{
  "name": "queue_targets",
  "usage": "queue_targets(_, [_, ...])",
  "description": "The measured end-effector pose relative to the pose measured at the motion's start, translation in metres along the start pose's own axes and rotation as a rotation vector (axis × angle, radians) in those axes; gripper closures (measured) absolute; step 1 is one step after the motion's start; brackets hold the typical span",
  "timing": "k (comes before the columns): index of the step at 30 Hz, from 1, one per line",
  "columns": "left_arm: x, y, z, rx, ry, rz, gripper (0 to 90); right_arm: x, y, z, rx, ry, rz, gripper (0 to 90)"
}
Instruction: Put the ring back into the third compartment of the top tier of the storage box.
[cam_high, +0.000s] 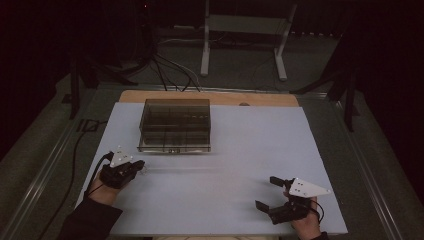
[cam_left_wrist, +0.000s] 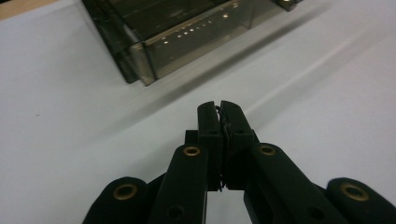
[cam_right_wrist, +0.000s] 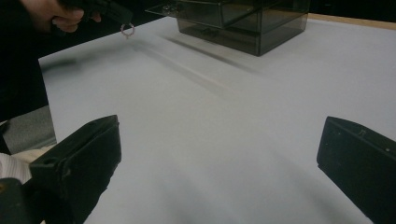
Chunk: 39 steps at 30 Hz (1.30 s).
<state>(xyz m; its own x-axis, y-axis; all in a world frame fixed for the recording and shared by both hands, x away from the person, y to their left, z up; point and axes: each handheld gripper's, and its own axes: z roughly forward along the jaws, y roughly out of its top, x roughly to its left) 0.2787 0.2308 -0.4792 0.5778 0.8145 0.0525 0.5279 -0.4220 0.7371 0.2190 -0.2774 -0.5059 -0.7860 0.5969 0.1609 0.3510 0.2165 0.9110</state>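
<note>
A smoky see-through plastic drawer box (cam_high: 175, 125) stands at the back middle of the white table sheet (cam_high: 225, 165). My left gripper (cam_high: 139, 166) hovers near the sheet's left edge, in front of the box's left corner. Its jaws are shut on a small thin wire ring (cam_right_wrist: 127, 30), which hangs from the tips in the right gripper view. In the left gripper view a sliver of that wire (cam_left_wrist: 224, 122) sits pinched between the pads, with the box (cam_left_wrist: 187, 37) just ahead. My right gripper (cam_high: 266, 192) rests low at the front right, jaws wide open with nothing between them (cam_right_wrist: 219, 154).
Beyond the table's wooden far edge (cam_high: 210, 96) are a white metal stand (cam_high: 242, 30) and cables on the dark floor. A cable (cam_high: 75, 150) runs along the table's left side. Bare sheet lies between the two grippers.
</note>
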Motion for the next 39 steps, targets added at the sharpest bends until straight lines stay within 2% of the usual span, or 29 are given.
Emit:
queue_targets(2, [-0.001, 0.001, 0.001, 0.002, 0.004, 0.003, 90.0, 0.000, 0.000, 0.000, -0.001, 0.001, 0.000, 0.0])
queue_targets(5, [-0.002, 0.002, 0.001, -0.001, -0.015, 0.003, 90.0, 0.000, 0.000, 0.000, -0.003, 0.000, 0.002, 0.0])
queue_targets(13, [-0.010, 0.009, 0.003, -0.012, -0.044, 0.037, 89.9, -0.001, 0.000, -0.001, -0.005, -0.001, 0.002, 0.0])
queue_targets(18, [-0.014, 0.013, 0.002, -0.020, -0.080, 0.041, 89.9, -0.001, 0.000, -0.001, -0.006, 0.000, 0.002, 0.0])
queue_targets(24, [-0.021, 0.019, 0.003, -0.030, -0.101, 0.062, 89.9, -0.001, 0.000, -0.001, -0.007, -0.001, 0.004, 0.0])
queue_targets(39, [-0.040, 0.037, 0.015, -0.035, -0.162, 0.112, 89.9, 0.000, 0.000, -0.001, -0.008, -0.001, 0.002, 0.0])
